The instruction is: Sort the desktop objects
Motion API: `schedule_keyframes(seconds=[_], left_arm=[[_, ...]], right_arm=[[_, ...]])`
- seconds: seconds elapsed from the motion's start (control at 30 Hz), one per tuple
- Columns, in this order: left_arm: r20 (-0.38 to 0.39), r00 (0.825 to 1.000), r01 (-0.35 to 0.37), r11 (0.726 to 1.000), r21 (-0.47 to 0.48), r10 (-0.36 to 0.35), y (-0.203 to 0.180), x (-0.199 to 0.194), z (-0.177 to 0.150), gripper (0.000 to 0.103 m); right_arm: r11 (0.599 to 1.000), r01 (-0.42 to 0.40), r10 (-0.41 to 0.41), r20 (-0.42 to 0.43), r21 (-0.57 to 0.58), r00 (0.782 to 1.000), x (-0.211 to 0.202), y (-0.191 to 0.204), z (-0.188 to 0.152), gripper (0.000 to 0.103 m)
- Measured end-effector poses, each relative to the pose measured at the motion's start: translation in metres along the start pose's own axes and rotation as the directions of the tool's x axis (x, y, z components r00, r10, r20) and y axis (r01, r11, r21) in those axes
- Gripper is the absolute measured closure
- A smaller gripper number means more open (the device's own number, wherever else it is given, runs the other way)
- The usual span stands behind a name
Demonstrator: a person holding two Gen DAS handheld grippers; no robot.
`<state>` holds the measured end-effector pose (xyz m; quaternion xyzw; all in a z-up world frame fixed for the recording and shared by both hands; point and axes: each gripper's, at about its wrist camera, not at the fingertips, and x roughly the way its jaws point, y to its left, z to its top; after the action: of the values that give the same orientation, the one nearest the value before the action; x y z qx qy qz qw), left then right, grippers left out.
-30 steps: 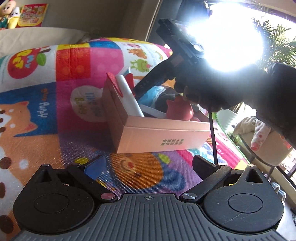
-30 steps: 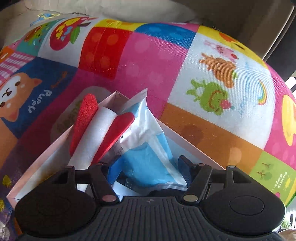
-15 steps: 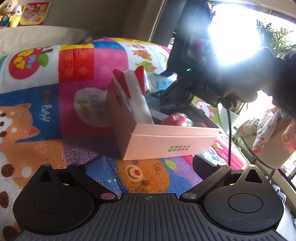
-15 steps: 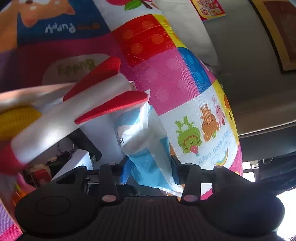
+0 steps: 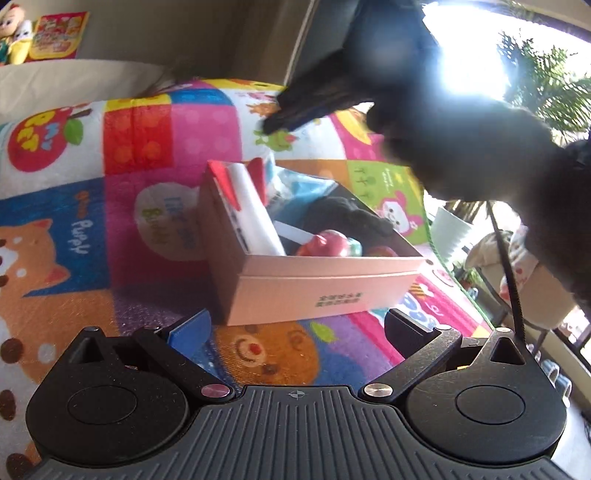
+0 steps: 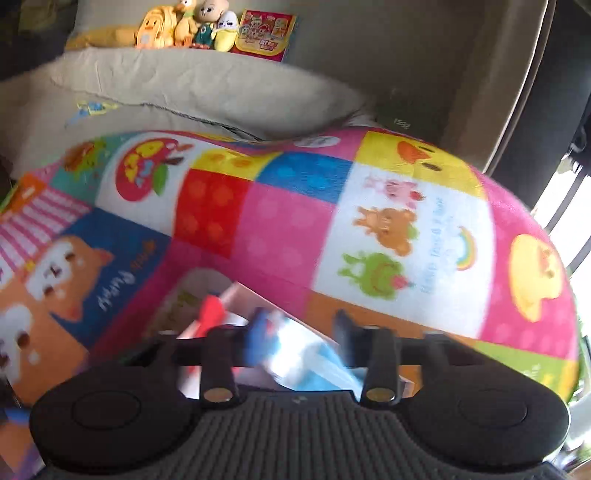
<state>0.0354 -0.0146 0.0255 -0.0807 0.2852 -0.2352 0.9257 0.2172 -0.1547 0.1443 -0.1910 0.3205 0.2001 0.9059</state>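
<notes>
A pink-white cardboard box (image 5: 325,291) sits on the bright play mat. It holds a white toy with red fins (image 5: 255,206), a blue-white packet (image 5: 295,184), a red round toy (image 5: 325,245) and something black (image 5: 347,214). My left gripper (image 5: 295,328) stands open just in front of the box with nothing between its fingers. My right gripper (image 5: 273,125) hangs above the box's far end, dark and blurred. Its jaws are closing to shut and nothing shows between them. In the right wrist view the gripper (image 6: 301,325) looks down on the packet (image 6: 310,365) and a red fin (image 6: 212,314) below.
The play mat (image 5: 170,140) covers the whole surface and bulges up behind the box. A beige cushion (image 6: 192,85) and plush toys (image 6: 184,26) lie at the back. A dark sleeve (image 5: 472,155) fills the upper right. Beyond it are a plant (image 5: 546,85) and a bright window.
My right gripper has lifted up out of the box and its jaws have drawn together. The blue-white packet stays in the box. My left gripper has kept still.
</notes>
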Motion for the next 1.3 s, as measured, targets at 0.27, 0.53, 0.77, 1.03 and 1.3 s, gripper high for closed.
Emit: schedule_keyframes(seconds=[0.27, 0.53, 0.77, 1.03, 1.3], left_arm=[[-0.012, 0.998, -0.06, 0.998, -0.019, 0.06, 0.017, -0.007, -0.002, 0.0], [-0.007, 1.0, -0.03, 0.999, -0.025, 0.03, 0.011, 0.003, -0.001, 0.0], [0.01, 1.0, -0.013, 1.0, 0.005, 0.013, -0.002, -0.002, 0.005, 0.0], [0.012, 0.998, -0.058, 0.998, -0.026, 0.058, 0.013, -0.005, 0.008, 0.0], [-0.042, 0.999, -0.016, 0.998, -0.054, 0.014, 0.007, 0.04, 0.016, 0.0]], right_arm=[[0.983, 0.087, -0.104, -0.096, -0.164, 0.99, 0.052, 0.029, -0.027, 0.078], [0.989, -0.071, 0.074, -0.017, 0.132, 0.997, 0.003, -0.036, -0.028, 0.077], [0.929, -0.094, 0.129, -0.075, 0.358, 0.989, 0.059, -0.058, -0.044, 0.073], [0.927, -0.133, 0.148, -0.016, 0.351, 0.989, 0.021, -0.058, -0.056, 0.053], [0.838, -0.113, 0.113, 0.032, 0.534, 0.993, -0.044, -0.093, -0.13, 0.0]])
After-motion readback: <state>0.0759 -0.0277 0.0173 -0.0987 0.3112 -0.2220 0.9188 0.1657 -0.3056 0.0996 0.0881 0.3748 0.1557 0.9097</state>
